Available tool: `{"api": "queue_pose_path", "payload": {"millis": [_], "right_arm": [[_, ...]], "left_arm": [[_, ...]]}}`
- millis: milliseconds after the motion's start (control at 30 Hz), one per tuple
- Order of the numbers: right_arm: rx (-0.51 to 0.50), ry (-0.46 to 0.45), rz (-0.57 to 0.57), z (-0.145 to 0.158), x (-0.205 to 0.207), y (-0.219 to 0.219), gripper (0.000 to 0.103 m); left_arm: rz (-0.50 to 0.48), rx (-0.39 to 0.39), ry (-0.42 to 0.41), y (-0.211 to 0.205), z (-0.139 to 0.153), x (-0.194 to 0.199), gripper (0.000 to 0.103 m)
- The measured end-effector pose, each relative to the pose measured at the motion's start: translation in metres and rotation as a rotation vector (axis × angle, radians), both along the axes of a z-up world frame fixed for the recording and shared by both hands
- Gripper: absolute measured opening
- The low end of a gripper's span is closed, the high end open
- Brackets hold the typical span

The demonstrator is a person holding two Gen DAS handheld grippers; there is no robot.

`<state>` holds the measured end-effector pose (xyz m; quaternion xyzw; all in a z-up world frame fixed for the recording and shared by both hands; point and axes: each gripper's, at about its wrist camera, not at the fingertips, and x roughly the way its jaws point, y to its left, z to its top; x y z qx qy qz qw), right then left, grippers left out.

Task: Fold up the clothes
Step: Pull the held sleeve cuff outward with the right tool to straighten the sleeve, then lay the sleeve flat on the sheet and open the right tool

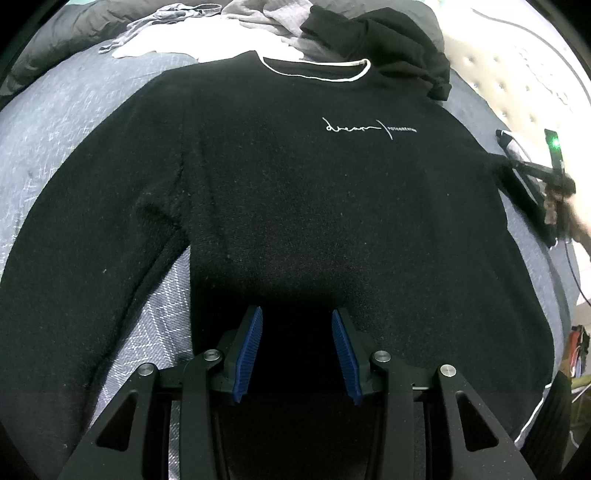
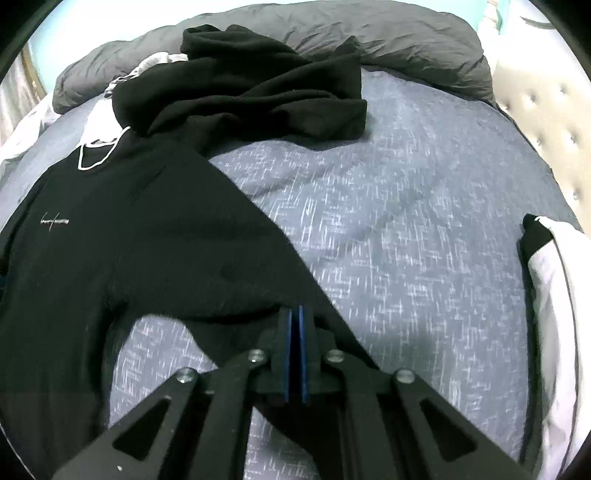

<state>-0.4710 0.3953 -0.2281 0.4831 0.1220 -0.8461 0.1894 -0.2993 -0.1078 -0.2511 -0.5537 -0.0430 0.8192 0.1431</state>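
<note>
Bed with blue-grey patterned cover (image 2: 388,221): black sweater (image 1: 295,206), white-trimmed neckline and white script logo, laid flat front-up; crumpled black garment (image 2: 251,92) heaped beyond its collar; grey and white clothes (image 1: 207,33) beside that; dark grey pillow (image 2: 406,40) at the far edge. Left gripper (image 1: 297,347): blue pads parted, poised over the sweater's hem, nothing visibly between them. Right gripper (image 2: 295,350): pads pressed together, pinching the sweater's sleeve edge.

Black sweater (image 1: 280,192): matt, fuzzy knit cloth. Bedcover (image 2: 406,229): woven cloth w/ white flecks. Gripper pads (image 1: 251,350): blue ribbed, probably rubber; screws shiny metal.
</note>
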Motion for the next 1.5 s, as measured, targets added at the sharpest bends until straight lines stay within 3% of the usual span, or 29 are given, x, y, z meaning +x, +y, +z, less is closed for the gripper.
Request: {"api": "queue_pose_path", "payload": {"millis": [167,300,400,533,633,733,833,1067,1267,1300,1500], "right_arm": [[-0.003,0.044,-0.074,0.018,0.010,0.037,0.013],[-0.077,0.030,-0.088,0.031,0.032,0.078,0.014],[-0.082,-0.004,-0.036,0.028,0.057,0.084,0.040],[-0.021,-0.040,0.018,0.006,0.077,0.073,0.043],[0.076,-0.056,0.021,-0.015,0.080,0.066,0.043],[0.112,-0.052,-0.011,-0.021,0.078,0.072,0.005],[0.035,0.007,-0.058,0.002,0.077,0.088,0.003],[-0.041,0.119,-0.088,0.071,0.070,0.106,0.003],[0.009,0.210,-0.046,0.111,0.066,0.090,0.003],[0.007,0.200,-0.025,0.110,0.066,0.086,0.003],[0.056,-0.065,0.052,0.053,0.071,0.079,0.003]], "left_arm": [[-0.002,0.002,0.002,0.000,0.000,0.000,0.043],[0.002,0.009,0.004,0.000,-0.001,0.001,0.043],[0.007,0.011,0.003,0.002,-0.003,0.000,0.043],[0.014,0.004,-0.001,0.004,-0.002,-0.002,0.043],[0.014,-0.002,-0.005,0.002,0.000,0.000,0.043],[0.016,-0.001,-0.008,0.001,0.001,0.001,0.043],[0.011,-0.007,-0.009,0.002,0.002,0.002,0.043],[0.016,-0.006,-0.006,0.000,0.001,0.004,0.043],[0.017,-0.009,-0.007,0.000,0.003,0.005,0.043],[0.017,-0.009,-0.006,0.000,0.004,0.005,0.043],[0.017,-0.004,-0.005,-0.005,0.001,0.007,0.043]]}}
